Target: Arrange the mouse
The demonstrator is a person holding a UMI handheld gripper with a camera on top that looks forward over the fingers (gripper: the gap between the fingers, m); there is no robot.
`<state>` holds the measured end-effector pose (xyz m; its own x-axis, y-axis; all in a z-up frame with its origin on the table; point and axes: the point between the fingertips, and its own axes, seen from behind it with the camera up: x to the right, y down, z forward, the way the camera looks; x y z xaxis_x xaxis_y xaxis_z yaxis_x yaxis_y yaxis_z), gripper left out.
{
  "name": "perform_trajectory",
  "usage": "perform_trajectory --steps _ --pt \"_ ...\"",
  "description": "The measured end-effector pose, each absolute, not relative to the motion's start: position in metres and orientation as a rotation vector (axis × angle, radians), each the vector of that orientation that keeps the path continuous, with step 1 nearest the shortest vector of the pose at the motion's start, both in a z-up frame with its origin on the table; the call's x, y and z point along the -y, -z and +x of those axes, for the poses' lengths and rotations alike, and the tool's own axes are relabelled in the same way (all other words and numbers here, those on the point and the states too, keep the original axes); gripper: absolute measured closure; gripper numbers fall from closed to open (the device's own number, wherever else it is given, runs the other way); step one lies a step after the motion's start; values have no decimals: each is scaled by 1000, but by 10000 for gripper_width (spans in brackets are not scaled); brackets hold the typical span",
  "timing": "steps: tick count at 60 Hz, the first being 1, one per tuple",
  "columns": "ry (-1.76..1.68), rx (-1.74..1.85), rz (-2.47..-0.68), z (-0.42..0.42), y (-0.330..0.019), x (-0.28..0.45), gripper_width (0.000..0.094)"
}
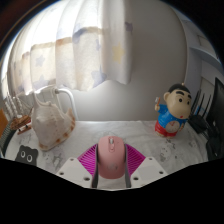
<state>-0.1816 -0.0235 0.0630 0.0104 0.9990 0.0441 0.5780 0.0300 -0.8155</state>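
Observation:
A pink computer mouse (111, 159) sits between my gripper's two fingers, its scroll wheel pointing away from me. The magenta pads (92, 161) press against both of its sides. My gripper (111, 165) is shut on the mouse and holds it over a white tabletop (115, 131). The underside of the mouse is hidden, so I cannot tell whether it touches the table.
A cartoon boy figurine (172, 112) in blue stands beyond the fingers to the right. A cream drawstring bag (50, 118) sits beyond them to the left. A white curtain (90, 50) hangs behind the table. Dark small items (27, 158) lie near the left finger.

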Motion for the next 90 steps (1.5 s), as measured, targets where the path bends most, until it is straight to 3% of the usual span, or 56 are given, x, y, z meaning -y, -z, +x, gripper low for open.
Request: perform_trajectory --steps 8,15,26,35,45,49,51,55,57,73,90 --pt "-939 1670 -1623 -150 -127 101 564" --pt "-1042 1774 -1606 -113 -143 195 565" --pt "-1068 1976 -1529 -60 -92 320 565" --pt "-1030 2021 -1487 -37 -38 358 565" --pt "-911 2052 -1515 -27 11 354 498" --pt "-911 2067 -1449 -27 9 355 434" --pt "-902 2083 -1436 -24 9 354 363" --pt "-908 2086 -1456 -19 -2 349 64" --pt "-910 2073 -1465 -17 -13 342 101" --pt "-895 1962 -1558 68 -140 218 84" --pt "-763 1749 -1711 167 -183 55 74"
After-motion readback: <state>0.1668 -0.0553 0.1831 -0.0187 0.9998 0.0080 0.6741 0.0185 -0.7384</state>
